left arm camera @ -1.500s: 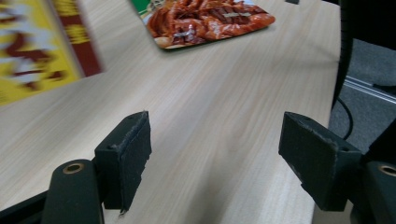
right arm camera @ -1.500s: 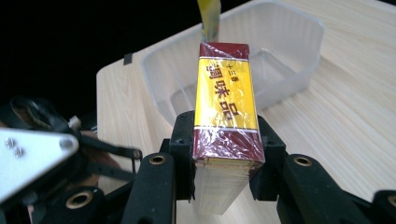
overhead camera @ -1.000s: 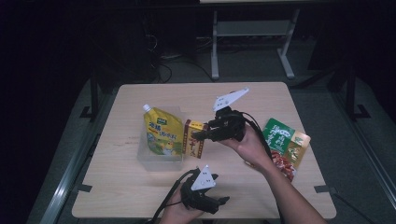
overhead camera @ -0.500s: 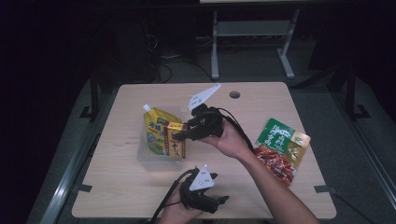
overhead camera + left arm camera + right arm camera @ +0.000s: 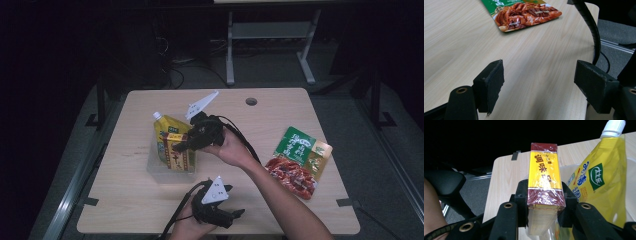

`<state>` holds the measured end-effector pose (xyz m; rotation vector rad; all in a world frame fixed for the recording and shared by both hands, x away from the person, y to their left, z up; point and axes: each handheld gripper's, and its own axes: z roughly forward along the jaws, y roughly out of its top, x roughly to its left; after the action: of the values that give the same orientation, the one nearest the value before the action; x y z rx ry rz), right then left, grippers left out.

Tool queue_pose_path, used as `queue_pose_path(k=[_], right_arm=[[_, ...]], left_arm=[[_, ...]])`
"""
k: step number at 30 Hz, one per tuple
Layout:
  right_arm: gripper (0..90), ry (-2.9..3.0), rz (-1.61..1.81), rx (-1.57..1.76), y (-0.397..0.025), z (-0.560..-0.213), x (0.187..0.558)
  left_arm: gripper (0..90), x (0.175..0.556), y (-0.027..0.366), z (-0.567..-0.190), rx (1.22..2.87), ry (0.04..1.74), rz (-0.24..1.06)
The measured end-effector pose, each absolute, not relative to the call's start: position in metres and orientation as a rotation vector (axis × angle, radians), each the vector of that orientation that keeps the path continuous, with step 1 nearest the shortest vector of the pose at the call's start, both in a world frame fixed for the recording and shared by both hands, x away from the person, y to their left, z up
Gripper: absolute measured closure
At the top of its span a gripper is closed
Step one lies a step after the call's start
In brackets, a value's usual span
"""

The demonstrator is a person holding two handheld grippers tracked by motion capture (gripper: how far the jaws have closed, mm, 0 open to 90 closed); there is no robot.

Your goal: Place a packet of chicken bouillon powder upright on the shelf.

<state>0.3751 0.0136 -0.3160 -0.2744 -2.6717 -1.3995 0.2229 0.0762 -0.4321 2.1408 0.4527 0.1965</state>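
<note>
My right gripper [image 5: 186, 145] is shut on a red and yellow box [image 5: 176, 154] and holds it over a clear plastic container [image 5: 156, 170] at the table's left centre. In the right gripper view the box [image 5: 545, 175] is clamped between both jaws of the gripper [image 5: 544, 203]. A yellow spouted pouch [image 5: 165, 131] stands in the container right beside the box, and it appears as a pouch [image 5: 599, 182] with a white cap. My left gripper [image 5: 234, 215] rests open near the front edge, its gripper [image 5: 541, 85] jaws wide apart over bare wood.
A green and red food packet [image 5: 300, 160] lies flat at the table's right side; the same packet [image 5: 524, 12] lies ahead of the left gripper. A cable hole [image 5: 251, 101] is at the back. The right gripper's cable runs along the forearm.
My right gripper carried the box leftward from the table's middle to over the container beside the pouch. The left gripper stayed near the front edge, open.
</note>
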Motion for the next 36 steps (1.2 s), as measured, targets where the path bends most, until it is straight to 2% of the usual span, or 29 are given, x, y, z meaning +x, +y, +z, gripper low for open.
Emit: queue_pose_path(k=[36], right_arm=[[66.5,-2.750,-1.262,-0.241,0.041,-0.352,0.374]], left_arm=[[23.0,0.220,0.076,-0.432,2.132,0.444,0.186]])
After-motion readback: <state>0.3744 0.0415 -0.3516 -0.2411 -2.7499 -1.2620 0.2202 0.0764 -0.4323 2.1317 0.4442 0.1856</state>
